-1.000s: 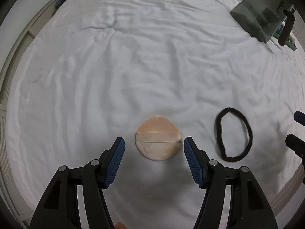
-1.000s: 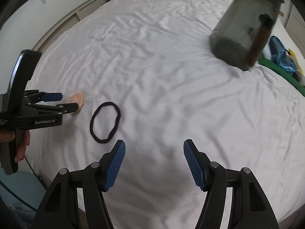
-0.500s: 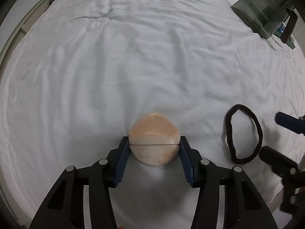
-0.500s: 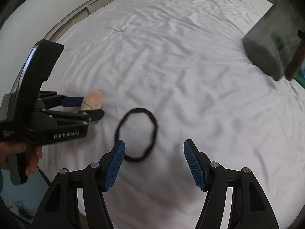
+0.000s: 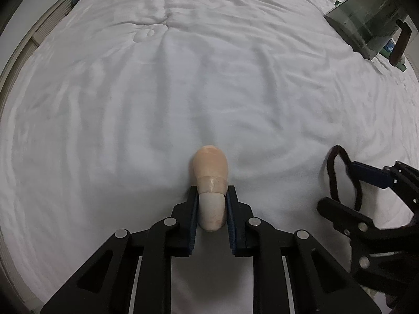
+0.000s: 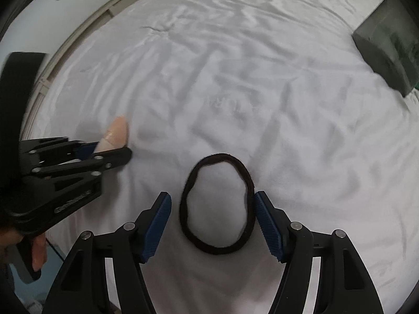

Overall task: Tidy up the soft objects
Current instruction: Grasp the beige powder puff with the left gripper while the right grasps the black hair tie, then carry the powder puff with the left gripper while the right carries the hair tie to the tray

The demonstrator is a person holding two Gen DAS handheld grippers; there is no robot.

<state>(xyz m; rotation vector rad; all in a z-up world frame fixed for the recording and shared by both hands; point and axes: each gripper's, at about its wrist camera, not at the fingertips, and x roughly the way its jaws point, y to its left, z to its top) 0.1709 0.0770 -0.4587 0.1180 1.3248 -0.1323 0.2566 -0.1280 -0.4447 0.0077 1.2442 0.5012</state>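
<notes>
1. While the left gripper point(image 5: 211, 204) was closing, its jaws squeezed the puff point(image 5: 211, 183) on the bed point(image 5: 209, 78).
2. Right gripper point(image 6: 212, 204) was open w/ the hair band point(image 6: 217, 204) lying between its jaws, not grabbed yet.
3. Both were far from the box point(image 5: 366, 26); nothing put away yet.

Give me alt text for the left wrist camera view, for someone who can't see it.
The left gripper is closing on a beige powder puff, squeezing it narrow against a rumpled white bedsheet. At right, the right gripper reaches a black hair band; a dark translucent box sits far right.
</notes>
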